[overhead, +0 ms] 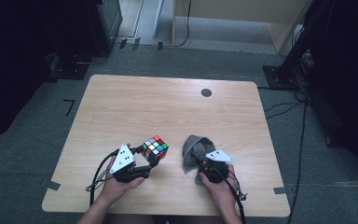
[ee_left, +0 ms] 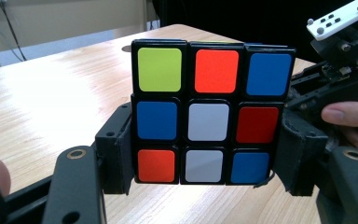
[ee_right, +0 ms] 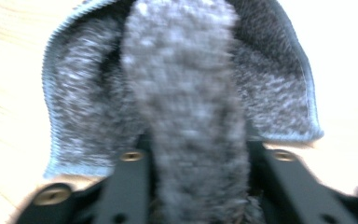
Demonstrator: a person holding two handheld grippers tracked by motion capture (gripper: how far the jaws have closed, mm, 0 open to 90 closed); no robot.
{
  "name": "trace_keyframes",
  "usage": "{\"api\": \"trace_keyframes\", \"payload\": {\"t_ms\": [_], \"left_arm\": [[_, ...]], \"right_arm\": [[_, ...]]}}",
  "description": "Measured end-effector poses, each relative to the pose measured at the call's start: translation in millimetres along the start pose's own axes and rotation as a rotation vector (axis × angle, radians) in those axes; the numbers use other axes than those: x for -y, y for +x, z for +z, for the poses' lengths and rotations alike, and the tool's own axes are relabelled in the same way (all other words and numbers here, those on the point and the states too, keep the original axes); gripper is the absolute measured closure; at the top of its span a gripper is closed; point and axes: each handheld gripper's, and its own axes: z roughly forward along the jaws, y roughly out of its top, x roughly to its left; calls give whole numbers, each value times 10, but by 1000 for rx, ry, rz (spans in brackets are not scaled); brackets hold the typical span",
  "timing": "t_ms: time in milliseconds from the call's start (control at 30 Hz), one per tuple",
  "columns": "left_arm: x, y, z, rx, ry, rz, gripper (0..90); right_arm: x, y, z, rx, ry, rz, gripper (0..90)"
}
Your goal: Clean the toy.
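A Rubik's cube is held just above the wooden table at its near left, and my left gripper is shut on it. In the left gripper view the cube shows a face of green, orange, blue, white and red tiles, with the left gripper pressing on its two sides. A grey fuzzy cloth lies crumpled at the near right. My right gripper has a fold of it pinched. In the right gripper view the cloth bunches between the jaws of the right gripper.
A small dark round spot sits near the table's far edge. Cables trail from both grippers over the near edge. Black stands and cables are on the grey floor around the table.
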Motion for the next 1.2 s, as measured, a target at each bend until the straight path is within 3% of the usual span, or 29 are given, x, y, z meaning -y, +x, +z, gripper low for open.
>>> {"api": "trace_keyframes", "payload": {"t_ms": [133,233,367,467,600,667,767,833,1033,1100,1200], "left_arm": [[7,-15,23,10,8,4,344],[9,-27,33,13,14,9,344],[18,-62,62,11,33,27,344],[25,-121,112,10,57,54,344],[37,-255,161,37,74,125,343],[35,-323,169,58,70,157,343],[19,-395,165,80,55,181,344],[21,-420,161,69,59,203,344],[12,-416,143,73,57,212,344],[17,-420,160,72,63,208,345],[25,-429,180,71,73,212,344]], "right_arm": [[1,-93,-17,-69,0,72,771],[-21,-93,-77,-91,-26,75,778],[-173,58,-311,-128,-159,29,772],[-314,200,-511,-216,-259,7,766],[-445,423,-735,-324,-345,-46,761],[-478,506,-784,-371,-351,-58,759],[-481,589,-774,-433,-307,-76,753],[-468,605,-754,-432,-296,-93,749],[-456,417,-691,-370,-248,-16,746],[-465,467,-712,-343,-248,-49,743],[-493,608,-759,-401,-261,-102,735]]}}
